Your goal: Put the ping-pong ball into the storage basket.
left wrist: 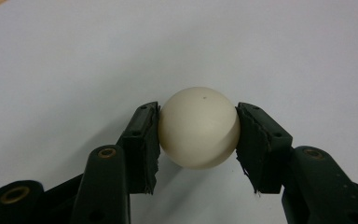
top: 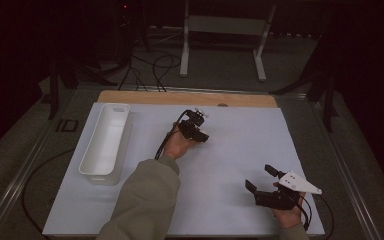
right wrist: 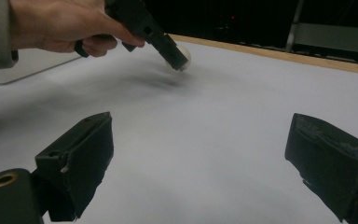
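- The ball (left wrist: pixel 199 128), cream-white and smooth, sits clamped between the two fingers (left wrist: pixel 142 140) of the left gripper (left wrist: pixel 198 140); both pads press on its sides.
- In the right gripper view the ball (right wrist: pixel 183 55) peeps out at the tip of the left gripper (right wrist: pixel 177 58), which tilts down toward the counter (right wrist: pixel 214 116); it seems to hang just above the white surface, though the view is too dim to be sure it is clear of it.
- In the high view the left gripper (top: pixel 199 131) is near the middle of the counter (top: pixel 240 150), toward the far side, held in the left hand (top: pixel 177 145), with a grey-green sleeve (top: pixel 145 200) coming in from the near edge.
- The right gripper (top: pixel 261 179) rests at the near right of the counter, well apart from the ball, with its fingers (right wrist: pixel 81 158) spread wide and nothing between them.
- A white bin (top: pixel 106 141), long and narrow, stands at the far left of the counter, well apart from both grippers.
- A strip of wood (top: pixel 180 97) runs along the counter's far edge.
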Motion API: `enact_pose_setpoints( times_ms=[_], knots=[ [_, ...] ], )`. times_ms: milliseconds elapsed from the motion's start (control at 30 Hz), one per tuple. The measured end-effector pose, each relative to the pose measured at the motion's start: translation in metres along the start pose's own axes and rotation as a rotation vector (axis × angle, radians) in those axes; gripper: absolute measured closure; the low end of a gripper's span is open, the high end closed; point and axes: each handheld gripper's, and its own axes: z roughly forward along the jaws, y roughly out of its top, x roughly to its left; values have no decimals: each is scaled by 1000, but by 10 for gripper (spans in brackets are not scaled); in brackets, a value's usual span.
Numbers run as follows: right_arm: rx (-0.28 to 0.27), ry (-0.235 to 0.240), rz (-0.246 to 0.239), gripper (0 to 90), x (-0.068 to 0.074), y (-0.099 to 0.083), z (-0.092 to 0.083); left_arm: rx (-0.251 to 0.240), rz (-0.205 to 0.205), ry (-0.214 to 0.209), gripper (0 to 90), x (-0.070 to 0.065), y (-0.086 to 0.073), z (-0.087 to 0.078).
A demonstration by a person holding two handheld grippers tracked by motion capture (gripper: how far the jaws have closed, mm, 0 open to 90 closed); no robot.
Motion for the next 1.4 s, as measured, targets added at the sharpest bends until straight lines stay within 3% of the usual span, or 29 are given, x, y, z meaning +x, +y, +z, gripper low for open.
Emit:
enact_pose_setpoints(
  times_ms=[67, 500, 733, 900, 1400],
  knots=[
    [-3, 1, 6, 72, 0, 0, -1, -8, -11, -7, 516, -1, 0, -3],
    [11, 4, -4, 72, -1, -1, 2, 11, 33, -19, 517, -12, 3, -11],
    [11, 7, -10, 72, 0, -1, 2, 6, 54, -49, 517, -16, 4, -22],
    [10, 5, -9, 72, 0, -1, 3, 9, 81, -47, 517, -19, 5, -30],
    [8, 7, -10, 72, 0, -1, 2, -4, 142, -111, 517, -29, 4, -50]
  ],
)
